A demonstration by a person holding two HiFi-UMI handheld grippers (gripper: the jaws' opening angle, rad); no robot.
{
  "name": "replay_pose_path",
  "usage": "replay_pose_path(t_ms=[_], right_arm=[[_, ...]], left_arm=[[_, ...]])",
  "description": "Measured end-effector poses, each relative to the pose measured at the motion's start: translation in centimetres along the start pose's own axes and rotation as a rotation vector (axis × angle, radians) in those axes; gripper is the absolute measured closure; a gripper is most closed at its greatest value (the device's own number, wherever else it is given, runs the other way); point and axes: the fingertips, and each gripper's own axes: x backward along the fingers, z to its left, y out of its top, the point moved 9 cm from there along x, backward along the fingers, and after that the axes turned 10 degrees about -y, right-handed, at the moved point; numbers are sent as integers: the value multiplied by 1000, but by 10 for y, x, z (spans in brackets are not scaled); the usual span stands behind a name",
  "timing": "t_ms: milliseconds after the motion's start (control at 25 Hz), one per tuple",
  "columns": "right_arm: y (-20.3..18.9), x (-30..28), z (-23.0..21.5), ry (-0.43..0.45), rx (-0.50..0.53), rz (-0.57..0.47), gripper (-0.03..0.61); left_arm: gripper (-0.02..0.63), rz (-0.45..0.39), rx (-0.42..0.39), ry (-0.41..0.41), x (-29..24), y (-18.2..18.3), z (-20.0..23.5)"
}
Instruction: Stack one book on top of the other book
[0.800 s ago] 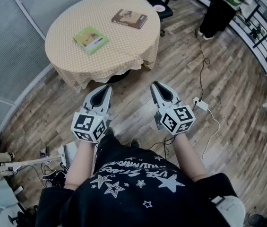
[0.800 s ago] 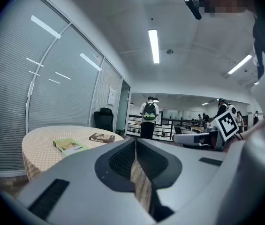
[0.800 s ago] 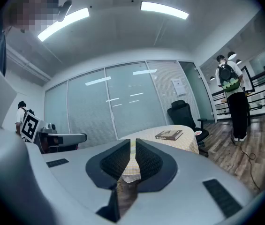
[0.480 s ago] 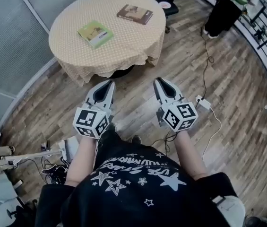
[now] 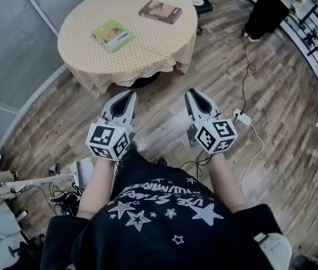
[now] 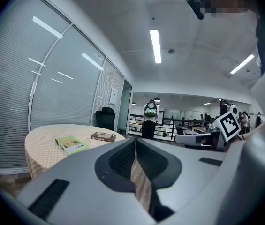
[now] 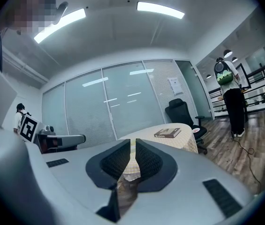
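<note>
The person's black short-sleeved shirt (image 5: 164, 221) bears white stars and lettering; the grey left gripper (image 5: 128, 94) and right gripper (image 5: 192, 93) carry black-and-white marker cubes (image 5: 109, 142).

Bare wood floor (image 5: 159, 103) is seen between the left gripper (image 5: 127, 96), the right gripper (image 5: 195, 93) and the draped tabletop (image 5: 147, 49) edge. Open cloth is left between the green book (image 5: 112, 35) and the brown book (image 5: 160, 11), well apart. The left side is hemmed by a glass wall (image 5: 12, 55). An office chair (image 5: 201, 4) is set just behind the tabletop. A cable (image 5: 249, 66) is laid across the floor at right.
</note>
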Motion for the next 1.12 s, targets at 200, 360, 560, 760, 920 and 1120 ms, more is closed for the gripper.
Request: replay_pose_path(t_ms=[200,360,560,760,920,1120], right_arm=[[8,15,2,88,-18,-76,529],[10,19,-5,87,-22,-85,528],[5,20,-14,62,-25,-61,528],[3,12,-25,1,-23,-48,528],[-1,3,-36,-13,-43,-26,528],[0,-18,-51,-58,-36,-7,528]], left_arm=[[597,-1,-3,3,1,-1,-11],[597,-12,-4,24,2,-2,-18],[597,-5,0,30,-4,-4,-22],[597,8,1,18,-17,-6,-17],[597,24,19,5,-32,-13,-8],[597,35,27,-11,-55,-16,7]])
